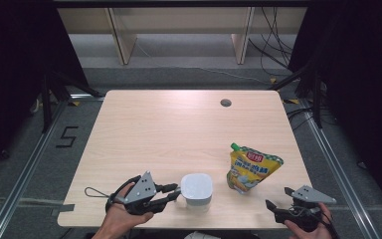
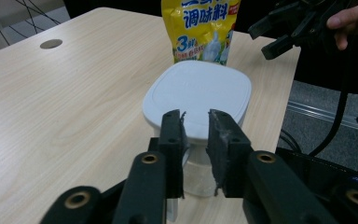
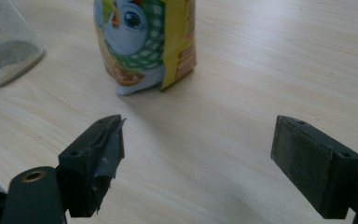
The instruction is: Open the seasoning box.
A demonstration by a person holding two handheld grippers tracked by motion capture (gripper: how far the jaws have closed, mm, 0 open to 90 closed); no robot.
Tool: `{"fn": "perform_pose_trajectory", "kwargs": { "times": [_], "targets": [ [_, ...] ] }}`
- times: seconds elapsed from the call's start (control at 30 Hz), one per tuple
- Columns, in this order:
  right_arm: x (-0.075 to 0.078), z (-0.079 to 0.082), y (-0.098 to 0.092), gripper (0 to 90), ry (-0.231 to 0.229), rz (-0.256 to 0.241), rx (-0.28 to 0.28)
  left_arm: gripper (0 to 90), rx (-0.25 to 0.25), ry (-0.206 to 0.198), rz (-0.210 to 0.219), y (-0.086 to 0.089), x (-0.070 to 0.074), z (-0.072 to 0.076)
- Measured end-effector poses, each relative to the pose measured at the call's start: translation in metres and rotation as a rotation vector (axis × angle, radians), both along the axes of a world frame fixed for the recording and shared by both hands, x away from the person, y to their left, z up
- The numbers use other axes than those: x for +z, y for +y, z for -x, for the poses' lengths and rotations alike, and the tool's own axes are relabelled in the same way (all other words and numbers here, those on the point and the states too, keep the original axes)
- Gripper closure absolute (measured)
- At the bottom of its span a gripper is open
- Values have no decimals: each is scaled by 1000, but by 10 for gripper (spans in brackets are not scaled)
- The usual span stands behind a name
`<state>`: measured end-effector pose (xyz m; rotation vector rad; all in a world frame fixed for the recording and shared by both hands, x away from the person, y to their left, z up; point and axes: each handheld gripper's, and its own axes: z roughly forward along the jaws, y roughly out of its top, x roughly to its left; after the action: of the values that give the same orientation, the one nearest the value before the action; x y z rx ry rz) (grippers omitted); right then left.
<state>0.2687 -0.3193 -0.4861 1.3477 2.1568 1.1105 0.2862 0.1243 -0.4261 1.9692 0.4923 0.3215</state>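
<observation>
A clear jar with a white square lid point(image 1: 196, 187) point(image 2: 198, 93) stands near the table's front edge. My left gripper point(image 1: 175, 193) point(image 2: 195, 122) reaches it from the left. Its jaws are drawn close together on the lid's near rim, with a thin strip of white between the pads. A yellow seasoning pouch point(image 1: 252, 168) point(image 2: 203, 29) point(image 3: 144, 39) with a green cap stands upright to the right of the jar. My right gripper point(image 1: 278, 198) point(image 3: 198, 140) rests at the front right corner, open wide and empty, short of the pouch. The jar's lower part point(image 3: 4, 51) holds pale powder.
The light wooden table point(image 1: 169, 129) has a round cable hole point(image 1: 225, 103) at the back right. Metal rails run along the floor on both sides, and cables lie behind the table. The right table edge is close to my right gripper.
</observation>
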Motion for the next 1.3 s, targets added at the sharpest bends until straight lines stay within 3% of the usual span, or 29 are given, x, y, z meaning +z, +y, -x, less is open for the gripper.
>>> {"fn": "perform_pose_trajectory", "kwargs": {
  "times": [0.13, 0.2, 0.27, 0.3, 0.33, 0.37, 0.4, 0.73, 0.87, 0.93, 1.07, 1.1, 1.17, 1.3],
  "targets": [
    [0, -2, 0, 178, -40, 29, 47, 813, 19, -4, -8, -3, 5, -1],
    [1, 1, 3, 177, -16, 5, 26, 832, 21, 9, -1, -6, 6, -3],
    [0, -2, 2, 177, -41, 37, 57, 849, 23, 0, -13, -7, 7, -7],
    [1, 1, 6, 177, -22, 2, 44, 871, 37, 10, -18, -9, 6, -9],
    [0, -1, 4, 177, -42, 23, 70, 875, 42, 20, -18, -11, 5, -10],
    [1, 1, 7, 177, -24, 2, 51, 882, 40, 31, -18, -12, 5, -11],
    [1, -1, 5, 179, -38, 23, 85, 886, 32, 25, -20, -13, 4, -13],
    [2, 0, 7, 191, -57, 45, 86, 890, 31, 46, -33, -19, -1, -20],
    [1, 0, 9, 199, -42, 20, 99, 889, 37, 50, -27, -18, -2, -21],
    [2, 0, 11, 211, -49, 25, 109, 890, 21, 32, -37, -17, -2, -22],
    [3, 2, 15, 255, -57, 3, 127, 889, 31, 44, -22, -17, -3, -21],
    [3, 2, 17, 259, -78, -1, 122, 889, 36, 46, -19, -16, -3, -21],
    [4, 3, 20, 284, -63, -6, 144, 889, 38, 46, -12, -16, -4, -21],
    [6, 6, 26, 346, -98, -12, 166, 890, 47, 55, -1, -16, -5, -20]
  ]
}}
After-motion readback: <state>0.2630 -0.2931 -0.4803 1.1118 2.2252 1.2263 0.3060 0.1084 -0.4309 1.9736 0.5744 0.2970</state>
